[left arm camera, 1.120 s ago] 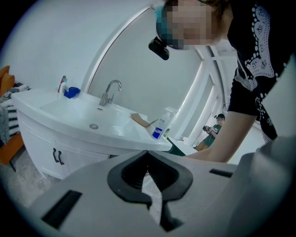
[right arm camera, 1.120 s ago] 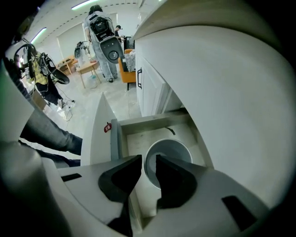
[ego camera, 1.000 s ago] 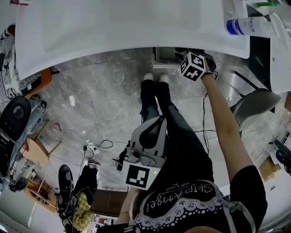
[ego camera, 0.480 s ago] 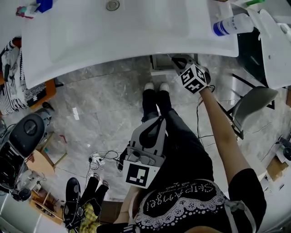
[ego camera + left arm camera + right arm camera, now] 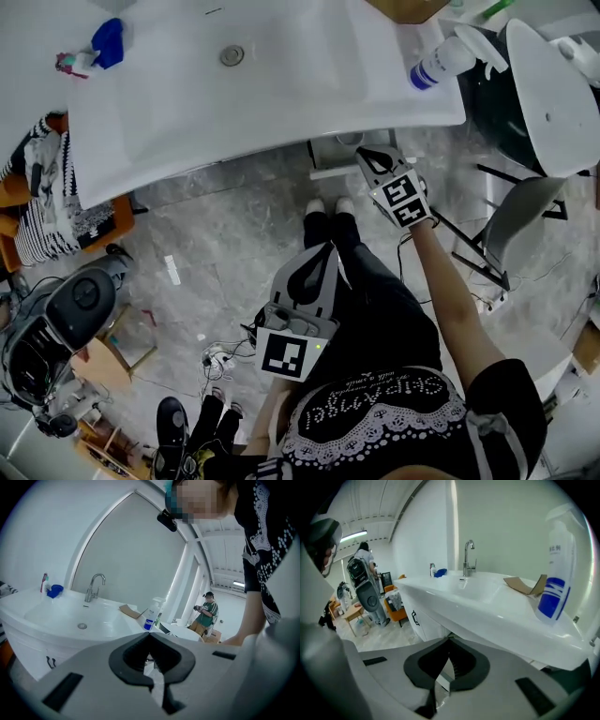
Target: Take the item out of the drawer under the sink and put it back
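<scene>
The white sink (image 5: pixel 309 70) is filling the top of the head view. The cabinet front (image 5: pixel 427 626) beneath it is showing only in the right gripper view, so whether its drawer is standing open cannot be told. The person is standing close to the basin's front edge and holding the right gripper (image 5: pixel 364 155) just in front of that edge, its jaws pressed together on nothing. The left gripper (image 5: pixel 325 247) is waiting near the waist, its jaws likewise meeting with nothing between them. A spray bottle (image 5: pixel 439 66) is standing near the rim above the right gripper. The item is showing in no view and is presumably sitting inside the drawer. For the reach to go well, the right gripper is likely needing to dip below the rim, spread its jaws before meeting the handle, and stay clear of the overhang.
</scene>
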`<state>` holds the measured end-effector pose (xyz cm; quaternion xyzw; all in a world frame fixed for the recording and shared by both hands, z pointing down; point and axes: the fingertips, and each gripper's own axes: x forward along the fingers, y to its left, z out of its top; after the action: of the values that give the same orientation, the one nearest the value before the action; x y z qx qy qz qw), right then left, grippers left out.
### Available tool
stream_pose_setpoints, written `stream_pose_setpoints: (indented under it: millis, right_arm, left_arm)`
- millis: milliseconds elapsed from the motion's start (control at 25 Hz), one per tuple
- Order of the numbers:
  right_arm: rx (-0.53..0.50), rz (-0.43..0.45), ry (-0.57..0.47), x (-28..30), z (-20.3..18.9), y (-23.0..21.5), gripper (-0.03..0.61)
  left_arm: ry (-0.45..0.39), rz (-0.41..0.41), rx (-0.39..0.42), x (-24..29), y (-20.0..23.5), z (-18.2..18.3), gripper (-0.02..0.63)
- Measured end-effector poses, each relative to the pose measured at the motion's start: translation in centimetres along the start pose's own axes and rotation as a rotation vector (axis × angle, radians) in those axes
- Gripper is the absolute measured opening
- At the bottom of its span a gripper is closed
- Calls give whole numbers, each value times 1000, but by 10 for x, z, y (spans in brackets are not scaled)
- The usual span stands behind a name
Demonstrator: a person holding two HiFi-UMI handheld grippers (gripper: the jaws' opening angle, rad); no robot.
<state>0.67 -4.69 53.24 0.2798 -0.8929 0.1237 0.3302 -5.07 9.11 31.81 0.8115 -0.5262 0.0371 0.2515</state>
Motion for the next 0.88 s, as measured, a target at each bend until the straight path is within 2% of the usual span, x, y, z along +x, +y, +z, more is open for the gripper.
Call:
stream_pose_setpoints:
  millis: [480, 880]
  right_arm:
    - [68, -122, -253, -80, 66, 2, 18]
    - [116, -161, -425, -143, 124, 18, 18]
  left_arm:
    - [-70, -7, 100, 2, -6, 36, 3]
    - [-128, -26, 152, -12, -14, 61, 3]
